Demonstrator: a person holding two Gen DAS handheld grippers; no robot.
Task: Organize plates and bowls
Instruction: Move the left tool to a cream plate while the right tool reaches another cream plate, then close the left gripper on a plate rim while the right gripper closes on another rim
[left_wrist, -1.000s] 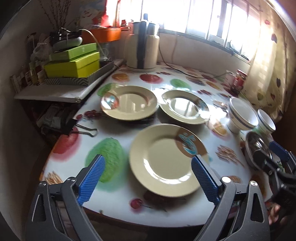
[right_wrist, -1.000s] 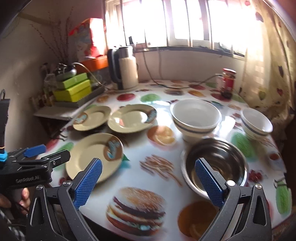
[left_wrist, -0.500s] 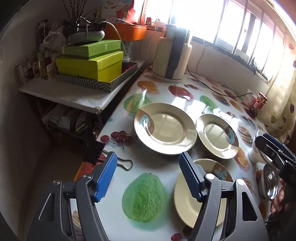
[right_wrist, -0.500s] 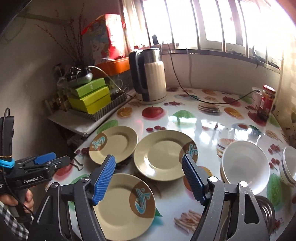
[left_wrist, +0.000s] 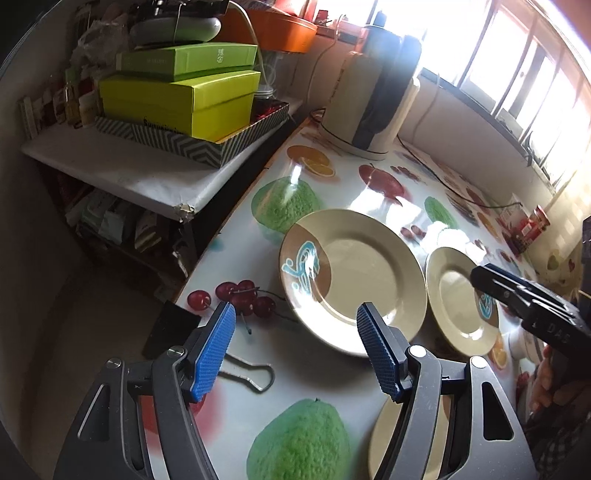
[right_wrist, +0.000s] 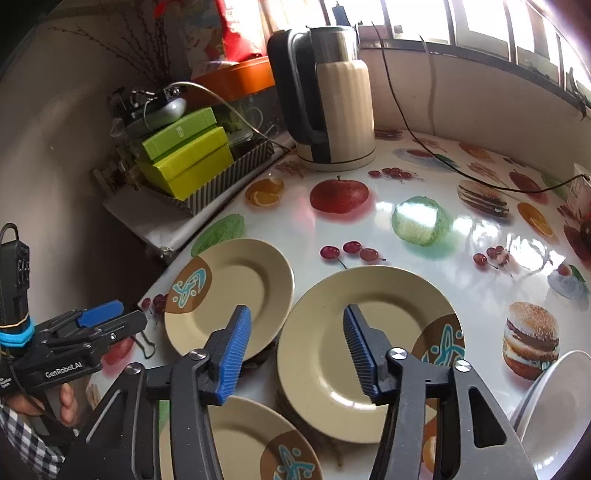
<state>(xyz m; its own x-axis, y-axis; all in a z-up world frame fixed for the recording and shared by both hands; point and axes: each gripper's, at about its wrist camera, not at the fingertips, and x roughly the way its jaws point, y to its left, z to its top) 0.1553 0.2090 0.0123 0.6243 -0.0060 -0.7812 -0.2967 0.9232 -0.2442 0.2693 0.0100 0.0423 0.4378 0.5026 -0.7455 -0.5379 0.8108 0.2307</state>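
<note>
Three beige plates with brown and blue marks lie on the fruit-print table. In the left wrist view the left plate (left_wrist: 354, 277) is ahead, the middle plate (left_wrist: 454, 295) to its right, and the near plate (left_wrist: 384, 439) mostly hidden behind my finger. My left gripper (left_wrist: 297, 350) hovers at the left plate's near rim, its jaws closing with no pad pressing on anything. My right gripper (right_wrist: 297, 352) hangs over the gap between the left plate (right_wrist: 229, 295) and the middle plate (right_wrist: 369, 350), jaws closing and gripping nothing. The near plate (right_wrist: 251, 443) lies below it.
A white bowl (right_wrist: 554, 406) sits at the right edge. A kettle (right_wrist: 332, 99) and its cable stand at the back. Green boxes (left_wrist: 177, 99) are stacked on a side shelf to the left. A binder clip (left_wrist: 251, 373) lies by the table's left edge.
Both grippers have swung left across the table toward the kettle side. The steel bowl and small bowls have left view. Both pairs of jaws have narrowed, the right more.
</note>
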